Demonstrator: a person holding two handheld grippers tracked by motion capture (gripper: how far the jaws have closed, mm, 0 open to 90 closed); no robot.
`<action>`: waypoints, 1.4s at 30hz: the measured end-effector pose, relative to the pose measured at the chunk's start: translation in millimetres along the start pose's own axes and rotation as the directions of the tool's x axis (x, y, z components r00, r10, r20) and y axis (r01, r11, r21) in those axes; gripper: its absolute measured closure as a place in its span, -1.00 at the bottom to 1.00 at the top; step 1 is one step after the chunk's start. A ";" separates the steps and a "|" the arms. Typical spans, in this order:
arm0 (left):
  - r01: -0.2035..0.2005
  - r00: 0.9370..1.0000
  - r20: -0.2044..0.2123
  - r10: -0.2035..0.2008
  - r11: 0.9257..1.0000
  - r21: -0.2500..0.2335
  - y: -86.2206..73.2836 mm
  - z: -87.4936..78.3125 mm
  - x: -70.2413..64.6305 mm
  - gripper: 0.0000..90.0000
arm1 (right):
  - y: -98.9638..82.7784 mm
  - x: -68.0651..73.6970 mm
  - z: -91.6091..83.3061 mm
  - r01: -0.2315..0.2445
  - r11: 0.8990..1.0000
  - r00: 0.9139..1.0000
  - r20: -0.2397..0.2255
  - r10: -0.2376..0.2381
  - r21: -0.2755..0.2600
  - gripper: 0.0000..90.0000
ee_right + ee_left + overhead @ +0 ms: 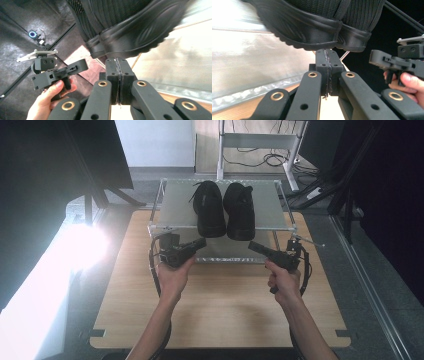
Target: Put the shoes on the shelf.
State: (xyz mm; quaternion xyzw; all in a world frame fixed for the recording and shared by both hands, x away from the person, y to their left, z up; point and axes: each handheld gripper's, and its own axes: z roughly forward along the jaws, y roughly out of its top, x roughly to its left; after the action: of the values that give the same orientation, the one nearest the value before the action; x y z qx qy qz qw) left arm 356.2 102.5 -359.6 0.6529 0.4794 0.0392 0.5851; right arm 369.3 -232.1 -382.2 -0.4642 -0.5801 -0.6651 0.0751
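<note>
Two black lace-up shoes sit side by side on the top shelf of a small metal rack [170, 207] at the far end of the wooden bench [225, 305], toes pointing away and heels at the near edge, the left shoe [208, 210] touching or nearly touching the right shoe [240, 211]. That pairing looks deliberate: heels out, so each can be taken from the person's side. The person holds one tool in each hand just below and in front of the shelf edge, the left claw [200, 242] aimed toward the heel of the left shoe and the right claw [252, 246] toward the heel of the right one. Both claws are closed with nothing between the pads; in the left gripper view the jaws meet flat under the ribbed sole [312, 37], and the right gripper view shows the same beneath the other heel [130, 42]. My guess is they are lined up for a reach, one tool per shoe. The count: two shoes, two claws, one rack, one bench.
</note>
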 end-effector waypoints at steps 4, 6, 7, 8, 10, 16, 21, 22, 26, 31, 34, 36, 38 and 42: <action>-0.001 1.000 -0.013 0.001 1.000 0.006 1.3 7.3 -0.5 0.99 | 1.4 -1.8 9.3 0.009 1.000 1.000 0.025 -0.008 -0.007 0.99; 0.001 1.000 -0.012 -0.001 1.000 0.005 2.2 11.4 1.4 0.99 | 2.9 -2.2 13.3 0.012 1.000 1.000 0.026 -0.011 -0.019 0.99; 0.009 1.000 -0.003 -0.009 1.000 0.002 2.8 12.6 2.3 0.99 | 2.9 -2.2 13.3 0.012 1.000 1.000 0.026 -0.011 -0.019 0.99; 0.007 1.000 -0.009 -0.007 1.000 0.000 3.7 13.1 2.3 0.99 | 3.5 -1.3 13.6 0.027 0.999 0.999 0.048 -0.026 -0.021 0.99; -0.013 1.000 -0.028 0.013 1.000 0.008 6.3 14.2 0.8 1.00 | 5.9 -4.1 16.1 0.020 0.999 0.998 0.066 -0.018 -0.026 0.99; -0.006 0.998 -0.060 0.006 1.000 0.006 11.4 18.1 6.8 1.00 | 11.3 -11.8 26.2 -0.017 0.999 0.996 0.082 0.020 -0.041 0.99; 0.002 0.997 -0.076 -0.001 1.000 0.008 16.2 24.5 11.1 1.00 | 16.2 -16.9 31.9 -0.028 0.998 0.993 0.110 0.034 -0.055 0.99; 0.002 0.997 -0.076 -0.001 1.000 0.008 16.2 24.5 11.1 1.00 | 16.9 -17.9 32.3 -0.029 0.998 0.993 0.116 0.035 -0.056 0.99; 0.000 0.997 -0.074 0.001 1.000 0.011 15.6 22.3 11.9 0.97 | 18.1 -22.0 30.6 -0.033 0.998 0.993 0.108 0.039 -0.055 0.97; 0.002 0.998 -0.066 -0.001 1.000 0.018 10.1 12.8 15.4 0.53 | 13.8 -24.4 23.7 -0.043 0.999 0.994 0.102 0.045 -0.025 0.69; -0.028 0.995 -0.098 0.030 0.999 0.025 4.9 5.9 16.3 0.24 | 8.9 -24.9 19.2 -0.021 1.000 0.994 0.107 0.022 -0.011 0.34; -0.046 0.992 -0.119 0.049 0.999 0.028 1.1 1.4 17.5 0.08 | 5.6 -26.1 15.8 -0.009 1.000 0.993 0.117 0.010 -0.005 0.15; -0.062 0.989 -0.136 0.066 0.998 0.031 -3.6 -2.0 19.2 -0.09 | 2.6 -27.8 12.2 0.008 1.000 0.993 0.121 -0.008 0.006 0.02; -0.099 0.976 -0.187 0.108 0.993 0.058 -14.7 -6.0 23.0 -0.37 | -2.6 -28.1 5.0 0.092 0.995 0.983 0.157 -0.097 0.044 -0.16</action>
State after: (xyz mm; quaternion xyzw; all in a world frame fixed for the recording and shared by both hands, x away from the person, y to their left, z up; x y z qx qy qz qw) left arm 356.3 120.2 -381.3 0.6842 0.4993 0.1202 0.5178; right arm 385.9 -239.4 -404.4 -0.4864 -0.6179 -0.6178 0.0054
